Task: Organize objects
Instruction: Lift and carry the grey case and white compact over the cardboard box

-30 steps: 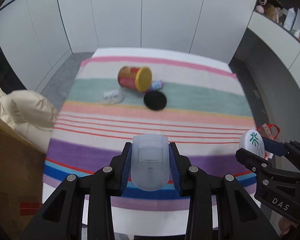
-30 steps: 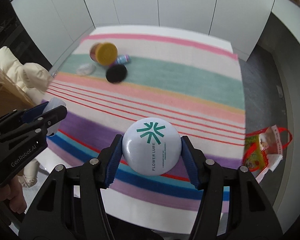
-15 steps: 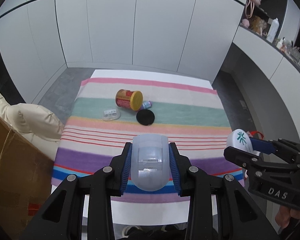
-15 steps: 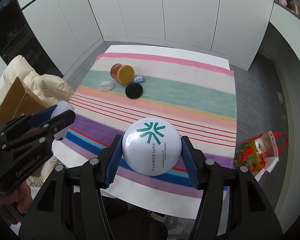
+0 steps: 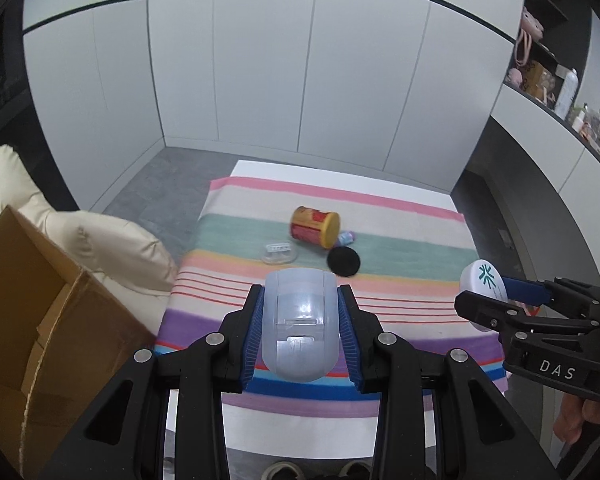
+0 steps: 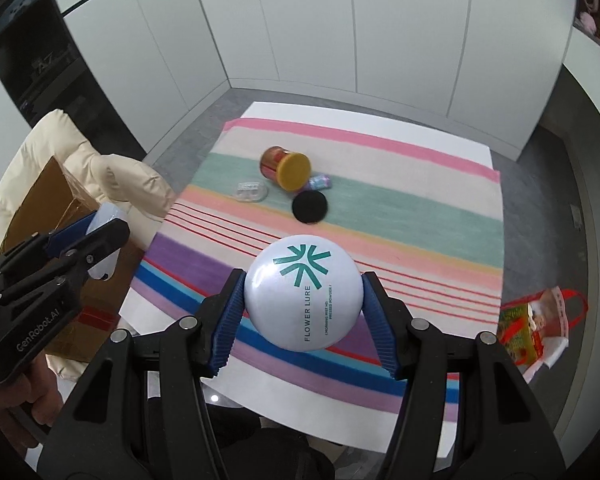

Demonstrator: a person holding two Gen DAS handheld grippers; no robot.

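Note:
My left gripper [image 5: 300,320] is shut on a translucent pale blue plastic case [image 5: 299,322], held high above the near edge of the striped table. My right gripper [image 6: 302,304] is shut on a round white compact [image 6: 302,298] printed "FLOWER LURE". Each gripper shows in the other's view, the right one [image 5: 496,300] at right and the left one [image 6: 100,240] at left. On the striped cloth [image 5: 400,280] lie a red can with a yellow lid [image 5: 315,227] on its side, a small blue-pink bottle [image 5: 346,237], a black round disc [image 5: 343,262] and a clear plastic case [image 5: 279,253].
An open cardboard box [image 5: 28,300] stands left of the table, with a cream padded jacket [image 5: 112,252] beside it. A red-handled bag of packets [image 6: 536,328] lies on the floor at right. White cabinet doors [image 5: 300,80] stand behind the table.
Both grippers have risen and drawn back from the table with their objects still held; the table looks smaller and farther. The objects on the cloth have not moved.

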